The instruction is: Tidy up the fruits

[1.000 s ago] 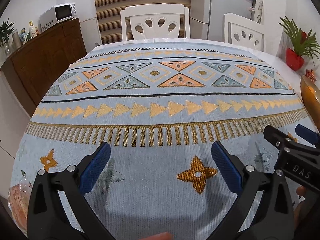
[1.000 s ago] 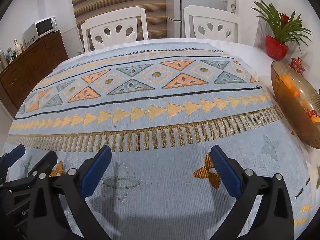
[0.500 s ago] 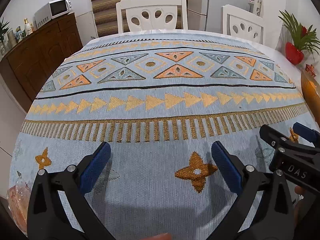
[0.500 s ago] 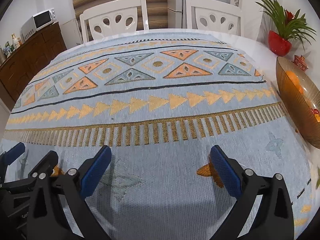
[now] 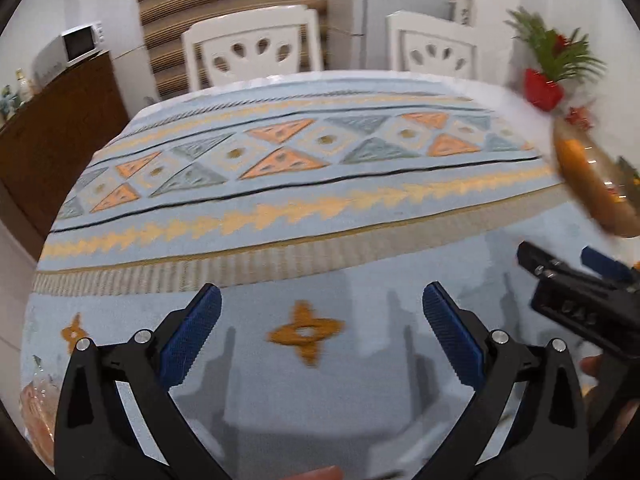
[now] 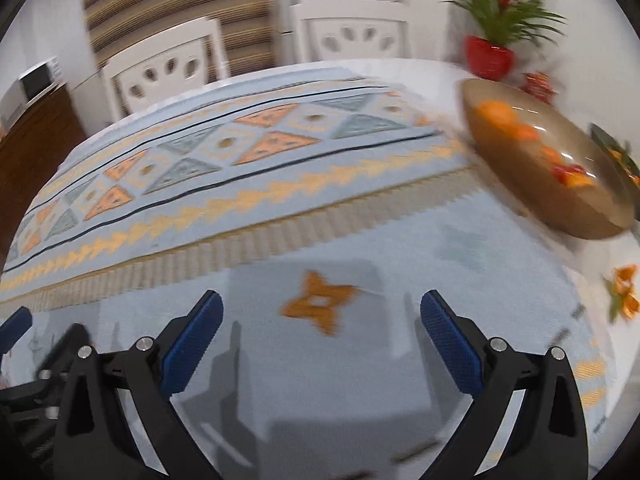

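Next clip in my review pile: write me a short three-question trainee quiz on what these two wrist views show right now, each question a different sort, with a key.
1. True or false: the left gripper is clamped on a fruit.
2. Multiple choice: where does the amber bowl stand relative to the right gripper? A) ahead and to the right B) directly between its fingers C) on a chair
3. Fill in: the plant behind the bowl grows in a ___ pot.

Key
1. False. Both grippers are open with only the patterned tablecloth between their fingers.
2. A. The bowl holds orange fruits near the table's right edge.
3. Red.
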`<state>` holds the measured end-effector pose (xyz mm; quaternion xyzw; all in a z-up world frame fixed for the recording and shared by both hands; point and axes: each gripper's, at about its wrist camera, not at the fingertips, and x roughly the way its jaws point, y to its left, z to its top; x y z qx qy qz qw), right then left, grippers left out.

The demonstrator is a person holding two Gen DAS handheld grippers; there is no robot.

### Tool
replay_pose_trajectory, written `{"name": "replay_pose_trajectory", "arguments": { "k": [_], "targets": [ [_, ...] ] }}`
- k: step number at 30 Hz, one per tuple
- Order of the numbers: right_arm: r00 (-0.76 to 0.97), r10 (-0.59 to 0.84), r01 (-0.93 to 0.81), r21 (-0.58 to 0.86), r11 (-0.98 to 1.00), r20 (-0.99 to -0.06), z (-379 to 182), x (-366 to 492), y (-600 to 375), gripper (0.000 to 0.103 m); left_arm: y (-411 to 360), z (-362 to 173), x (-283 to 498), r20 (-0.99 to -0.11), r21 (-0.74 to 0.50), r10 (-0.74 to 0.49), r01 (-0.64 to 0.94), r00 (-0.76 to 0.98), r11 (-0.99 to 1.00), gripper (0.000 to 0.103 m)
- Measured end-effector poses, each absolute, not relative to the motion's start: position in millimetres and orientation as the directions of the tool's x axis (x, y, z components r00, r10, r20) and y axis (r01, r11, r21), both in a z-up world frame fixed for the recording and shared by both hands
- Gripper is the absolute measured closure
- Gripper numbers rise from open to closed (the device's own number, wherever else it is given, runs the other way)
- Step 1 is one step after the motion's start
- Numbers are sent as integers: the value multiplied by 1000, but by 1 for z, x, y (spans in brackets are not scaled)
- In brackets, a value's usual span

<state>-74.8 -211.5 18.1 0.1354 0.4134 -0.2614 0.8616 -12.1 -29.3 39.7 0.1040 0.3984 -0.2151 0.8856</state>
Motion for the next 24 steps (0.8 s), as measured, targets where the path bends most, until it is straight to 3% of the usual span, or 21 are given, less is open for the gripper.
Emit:
{"name": "replay_pose_trajectory", "arguments": {
  "k": [12, 24],
  "targets": [
    [488, -460, 686, 1, 727, -742, 55, -164, -266, 5, -114, 76, -86, -699, -8, -466, 644, 543, 765, 3],
    [450, -602, 758, -73, 648, -660, 97, -233, -304, 5, -165, 98, -132, -661, -15, -497, 652, 562, 758, 3]
  ]
}}
